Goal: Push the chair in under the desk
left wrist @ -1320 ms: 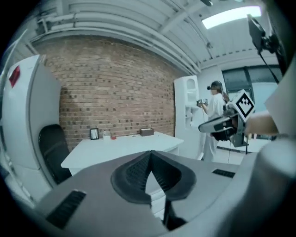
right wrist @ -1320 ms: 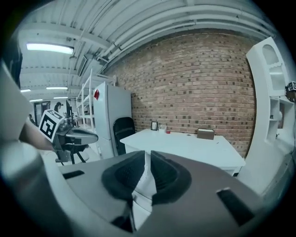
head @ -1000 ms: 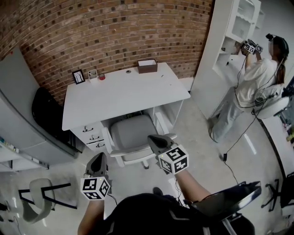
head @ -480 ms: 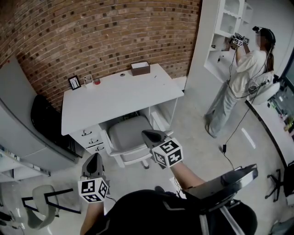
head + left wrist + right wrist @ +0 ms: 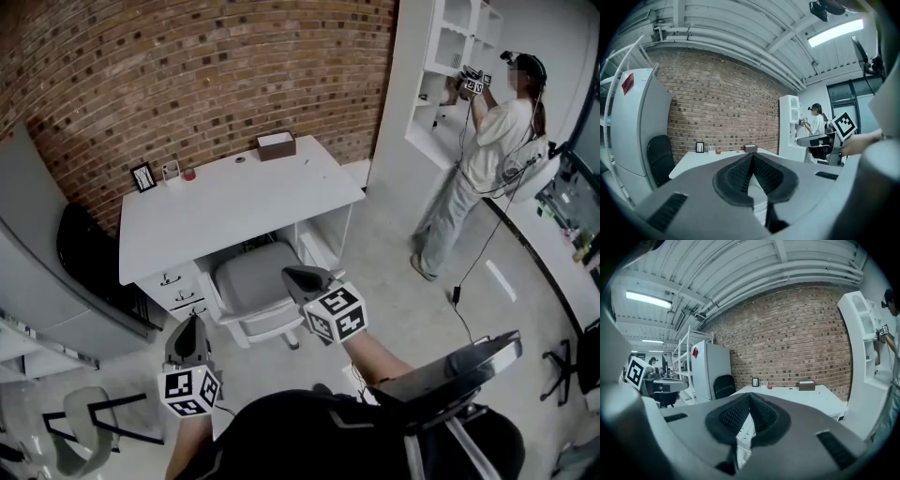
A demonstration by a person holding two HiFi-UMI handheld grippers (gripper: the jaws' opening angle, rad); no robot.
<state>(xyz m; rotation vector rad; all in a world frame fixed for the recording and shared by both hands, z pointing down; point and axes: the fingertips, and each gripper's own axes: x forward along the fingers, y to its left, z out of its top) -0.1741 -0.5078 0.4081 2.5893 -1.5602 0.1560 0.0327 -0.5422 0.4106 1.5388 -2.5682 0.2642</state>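
Here, the left gripper point(image 5: 193, 326) and the right gripper point(image 5: 295, 277) are both held out roughly level above the pale floor point(image 5: 394, 272). Each gripper view shows ribbed pads pressed tip to tip with nothing between them, so both are fully closed and empty.

Just ahead of the right gripper sits the chair point(image 5: 251, 276), with a grey seat on a white frame. It is tucked partway under the white desk point(image 5: 234, 202), with its near edge sticking out. The head view does not settle whether the gripper's tip touches it. The left gripper hangs nearer the person and apart from the chair, facing the desk's drawers point(image 5: 176, 281).

Farther ahead on the desktop, a picture frame point(image 5: 143, 176) and a brown box point(image 5: 277, 144) stand along the brick wall point(image 5: 187, 75). To the left gripper's left are a black chair point(image 5: 80, 248) and a tall white cabinet point(image 5: 635, 126). Well to the right gripper's right, a person point(image 5: 492, 141) works at a white shelf unit point(image 5: 450, 56).

Only the left gripper view shows the cabinet's red tag and the right gripper's marker cube point(image 5: 844, 125). Only the right gripper view shows an open rack point(image 5: 686, 359) beyond the cabinet and the left gripper's marker cube point(image 5: 635, 372).
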